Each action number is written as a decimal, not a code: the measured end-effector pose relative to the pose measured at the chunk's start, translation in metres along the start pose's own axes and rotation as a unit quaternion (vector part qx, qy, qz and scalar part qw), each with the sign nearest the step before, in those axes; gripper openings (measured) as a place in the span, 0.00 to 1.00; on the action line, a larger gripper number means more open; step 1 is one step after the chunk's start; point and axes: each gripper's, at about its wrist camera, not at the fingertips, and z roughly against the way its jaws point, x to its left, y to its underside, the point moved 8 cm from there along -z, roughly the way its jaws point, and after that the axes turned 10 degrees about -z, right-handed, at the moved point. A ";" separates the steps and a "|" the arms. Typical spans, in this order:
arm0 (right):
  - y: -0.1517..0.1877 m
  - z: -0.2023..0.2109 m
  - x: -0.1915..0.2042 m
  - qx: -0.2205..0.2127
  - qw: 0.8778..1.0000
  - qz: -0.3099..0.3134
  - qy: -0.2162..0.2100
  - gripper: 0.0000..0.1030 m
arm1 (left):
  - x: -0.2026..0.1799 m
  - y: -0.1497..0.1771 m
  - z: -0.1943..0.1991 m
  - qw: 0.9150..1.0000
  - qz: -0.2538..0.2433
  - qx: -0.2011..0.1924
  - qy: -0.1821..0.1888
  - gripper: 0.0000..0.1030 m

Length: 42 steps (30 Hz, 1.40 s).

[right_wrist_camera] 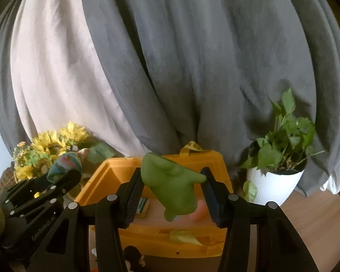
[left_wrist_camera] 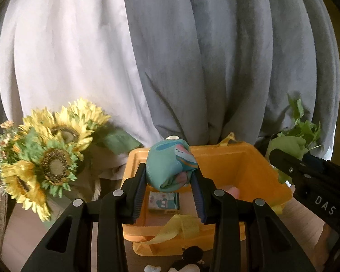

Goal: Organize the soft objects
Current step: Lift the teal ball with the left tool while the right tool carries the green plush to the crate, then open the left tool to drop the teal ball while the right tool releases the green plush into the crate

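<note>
My left gripper (left_wrist_camera: 170,176) is shut on a teal patterned soft pouch (left_wrist_camera: 170,166) and holds it above the orange bin (left_wrist_camera: 244,170). My right gripper (right_wrist_camera: 172,185) is shut on a green soft toy (right_wrist_camera: 172,188) and holds it over the same bin (right_wrist_camera: 95,181). Inside the bin lie a small patterned packet (left_wrist_camera: 163,201), a pink soft thing (left_wrist_camera: 232,191) and a yellow ribbon handle (left_wrist_camera: 181,226). The right gripper with the green toy shows at the right of the left wrist view (left_wrist_camera: 306,172); the left gripper with the pouch shows at the left of the right wrist view (right_wrist_camera: 56,179).
A bunch of artificial sunflowers (left_wrist_camera: 49,156) stands left of the bin. A potted green plant in a white pot (right_wrist_camera: 276,181) stands right of it. Grey and white curtains (left_wrist_camera: 170,56) hang behind. A black-and-white plush (left_wrist_camera: 190,259) lies in front of the bin on the wooden table (right_wrist_camera: 317,222).
</note>
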 end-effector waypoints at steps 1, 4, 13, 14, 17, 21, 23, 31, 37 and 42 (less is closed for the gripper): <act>0.001 -0.004 -0.001 0.004 1.000 0.000 0.001 0.51 | 0.000 0.001 -0.003 1.000 0.000 0.003 0.000 0.36; 0.005 -0.016 -0.002 0.017 1.000 0.002 0.004 0.51 | 0.000 0.007 -0.016 1.000 0.001 0.017 0.004 0.36; 0.024 -0.045 -0.010 0.057 0.998 0.001 0.016 0.51 | -0.002 0.026 -0.049 0.998 0.002 0.061 0.018 0.36; 0.025 -0.048 -0.011 0.062 0.998 0.003 0.017 0.51 | -0.003 0.027 -0.051 0.998 0.001 0.065 0.020 0.36; 0.030 -0.055 -0.012 0.073 0.997 0.004 0.021 0.51 | -0.004 0.033 -0.059 0.996 -0.001 0.080 0.027 0.37; 0.034 -0.063 -0.015 0.080 0.996 0.009 0.028 0.51 | -0.007 0.037 -0.067 0.995 -0.004 0.092 0.035 0.38; 0.036 -0.066 -0.016 0.086 0.996 0.011 0.031 0.51 | -0.007 0.038 -0.069 0.995 -0.006 0.094 0.035 0.38; 0.038 -0.074 -0.020 0.097 0.995 0.004 0.039 0.53 | -0.009 0.037 -0.073 0.995 -0.008 0.096 0.037 0.57; 0.034 -0.061 -0.019 0.082 0.996 0.009 0.043 0.57 | -0.008 0.035 -0.060 0.996 -0.010 0.085 0.028 0.61; 0.033 -0.048 -0.019 0.075 0.996 0.006 0.045 0.58 | -0.006 0.031 -0.040 0.997 -0.010 0.072 0.022 0.62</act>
